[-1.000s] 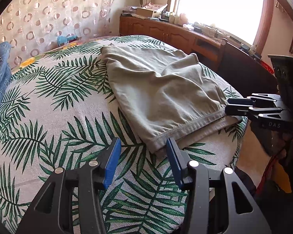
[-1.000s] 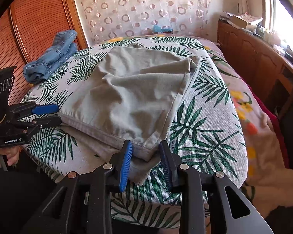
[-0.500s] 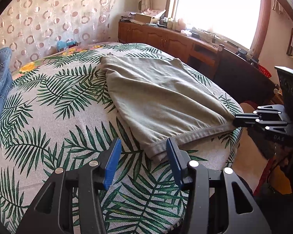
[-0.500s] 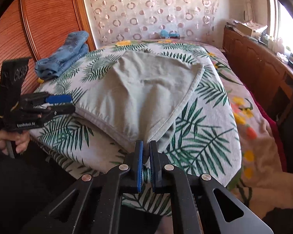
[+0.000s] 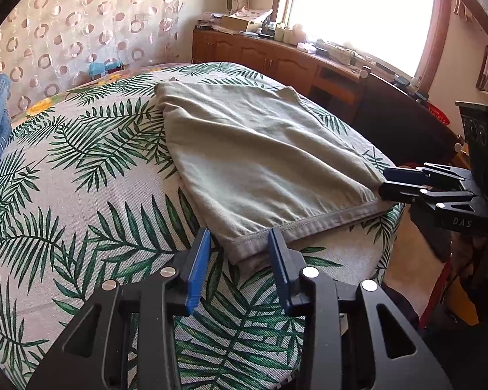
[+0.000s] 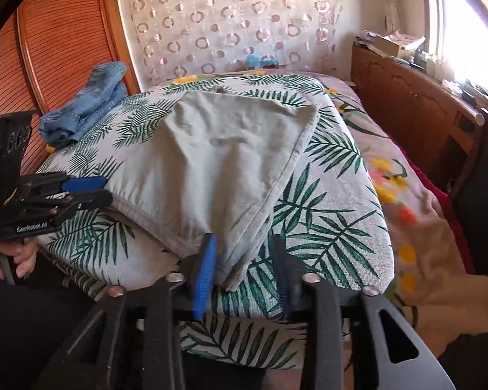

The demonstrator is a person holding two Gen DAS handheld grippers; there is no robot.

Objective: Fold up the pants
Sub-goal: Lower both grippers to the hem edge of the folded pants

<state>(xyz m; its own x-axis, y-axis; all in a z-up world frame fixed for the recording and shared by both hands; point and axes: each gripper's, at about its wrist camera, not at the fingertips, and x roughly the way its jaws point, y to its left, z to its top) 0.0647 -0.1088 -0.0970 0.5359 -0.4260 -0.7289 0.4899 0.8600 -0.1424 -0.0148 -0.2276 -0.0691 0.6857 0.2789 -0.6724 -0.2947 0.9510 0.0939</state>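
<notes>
Grey-green pants (image 5: 257, 159) lying folded on the palm-leaf bedspread (image 5: 81, 195), hem edge running along the near side of the bed, a lower layer peeking out beneath the seam. In the right wrist view, same pants (image 6: 218, 156) spread from centre toward 12 o'clock, near corner drooping down to 6 o'clock at the bed's edge.

Left gripper (image 5: 239, 269) at 6 o'clock in its own view, jaws spread wide, near-left hem corner sitting between the blue pads (image 5: 196, 269) without being pinched. Right gripper (image 6: 244, 269) likewise parted, the near-right corner hanging against its left pad (image 6: 206, 273), the other pad well apart from the cloth. From the left wrist view, right gripper (image 5: 403, 185) at 3 o'clock, tips touching the hem's end.

Bare bedspread open at 9 o'clock of the pants in the left view, and at 3 o'clock in the right. Blue jeans (image 6: 84, 104) bunched at 10 o'clock, well apart. Wooden cabinet (image 6: 413, 104) along the window side.
</notes>
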